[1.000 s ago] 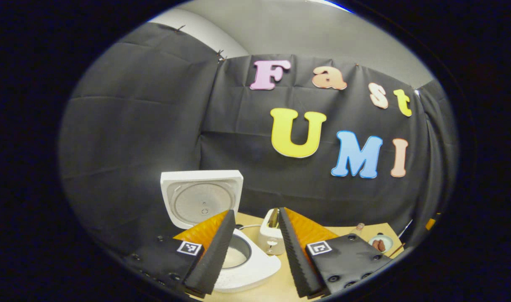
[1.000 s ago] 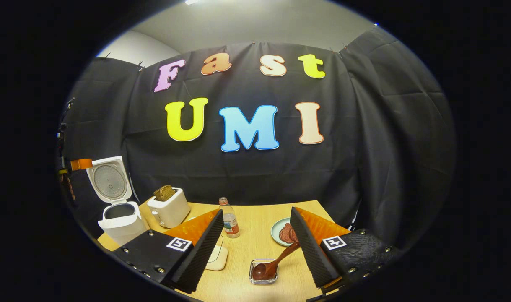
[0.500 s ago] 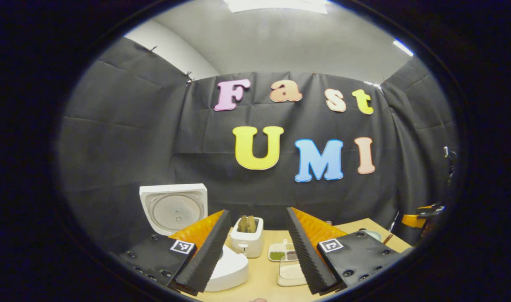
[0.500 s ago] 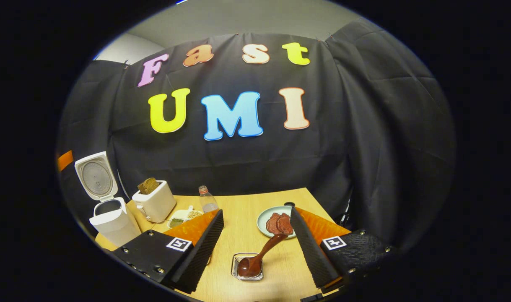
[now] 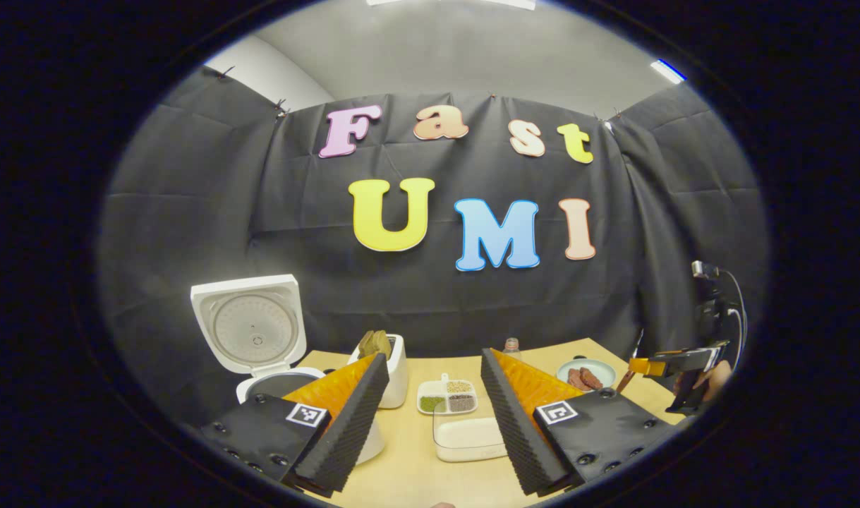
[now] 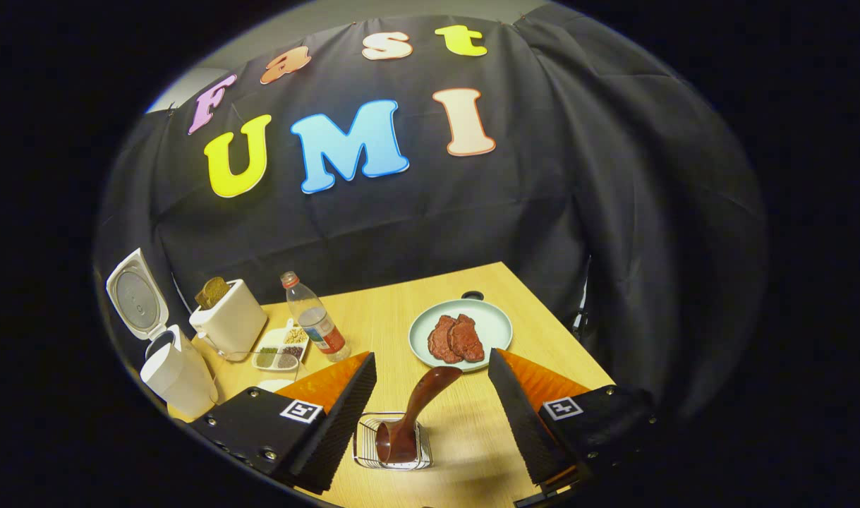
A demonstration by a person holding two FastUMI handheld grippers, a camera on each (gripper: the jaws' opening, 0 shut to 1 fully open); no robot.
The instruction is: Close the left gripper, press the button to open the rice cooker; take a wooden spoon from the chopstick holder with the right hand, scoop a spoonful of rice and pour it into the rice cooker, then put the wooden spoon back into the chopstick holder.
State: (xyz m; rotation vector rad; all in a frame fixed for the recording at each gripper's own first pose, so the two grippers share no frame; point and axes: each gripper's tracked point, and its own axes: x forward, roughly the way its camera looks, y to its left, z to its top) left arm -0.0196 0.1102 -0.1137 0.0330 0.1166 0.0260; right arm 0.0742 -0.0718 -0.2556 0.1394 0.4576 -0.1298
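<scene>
Hovering over wooden spoon, right gripper jaws wide apart, holding nothing. Spoon stands bowl-down in wire chopstick holder, handle leaning away between jaws. Left gripper jaws equally wide, empty, above worktop. Rice cooker lid up, at left edge; rice tub just below left jaws.

Risks: light holder may tip or drag when spoon lifts; slanted handle may slip from pinch.

Around: plate of meat just beyond handle, bottle, toaster, divided seed dish between holder and cooker.
</scene>
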